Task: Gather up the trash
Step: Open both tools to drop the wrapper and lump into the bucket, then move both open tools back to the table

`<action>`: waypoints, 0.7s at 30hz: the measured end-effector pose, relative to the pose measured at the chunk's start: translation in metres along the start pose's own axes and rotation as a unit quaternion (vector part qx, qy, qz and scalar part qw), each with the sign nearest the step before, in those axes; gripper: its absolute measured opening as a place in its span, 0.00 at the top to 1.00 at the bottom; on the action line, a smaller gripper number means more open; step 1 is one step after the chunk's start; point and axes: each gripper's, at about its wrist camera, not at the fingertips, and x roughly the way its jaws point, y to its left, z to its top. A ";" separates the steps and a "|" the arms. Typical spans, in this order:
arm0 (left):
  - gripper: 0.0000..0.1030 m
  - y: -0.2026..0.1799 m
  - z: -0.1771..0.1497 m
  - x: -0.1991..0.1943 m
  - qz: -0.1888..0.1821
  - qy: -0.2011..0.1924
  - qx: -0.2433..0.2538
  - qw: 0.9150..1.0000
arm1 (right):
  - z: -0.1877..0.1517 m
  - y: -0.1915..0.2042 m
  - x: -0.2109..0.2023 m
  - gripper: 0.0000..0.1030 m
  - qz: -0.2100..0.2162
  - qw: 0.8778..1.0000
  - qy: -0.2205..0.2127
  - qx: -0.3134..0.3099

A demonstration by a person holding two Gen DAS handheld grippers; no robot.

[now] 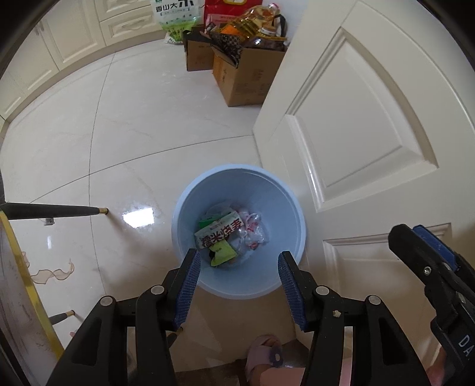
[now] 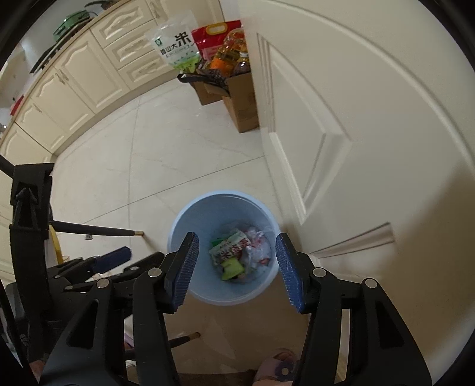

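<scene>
A light blue trash bin (image 1: 184,213) stands on the tiled floor beside a cream door; it also shows in the right wrist view (image 2: 190,219). Inside lie snack wrappers (image 1: 219,234) and crumpled clear plastic (image 1: 255,234); the wrappers show in the right wrist view (image 2: 230,248) too. My left gripper (image 1: 239,261) is open and empty, held above the bin's near rim. My right gripper (image 2: 236,245) is open and empty, also held over the bin. The right gripper appears at the right edge of the left wrist view (image 1: 427,261). The left gripper appears at the left of the right wrist view (image 2: 98,264).
The cream door (image 1: 371,118) stands close on the right. Cardboard boxes (image 1: 240,77) full of groceries and a rice bag (image 1: 175,17) sit at the back. Dark table legs (image 1: 53,210) and a yellow-rimmed table edge (image 1: 26,282) are at the left. A slippered foot (image 1: 264,353) is below.
</scene>
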 end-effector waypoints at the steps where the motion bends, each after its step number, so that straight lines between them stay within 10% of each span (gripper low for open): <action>1: 0.51 -0.004 0.000 -0.002 0.001 0.000 0.003 1.000 | -0.001 0.000 -0.003 0.50 -0.004 1.000 -0.001 0.000; 21: 0.51 -0.091 -0.091 -0.132 0.033 -0.067 0.102 0.992 | -0.063 -0.008 -0.130 0.40 -0.120 0.990 -0.068 0.027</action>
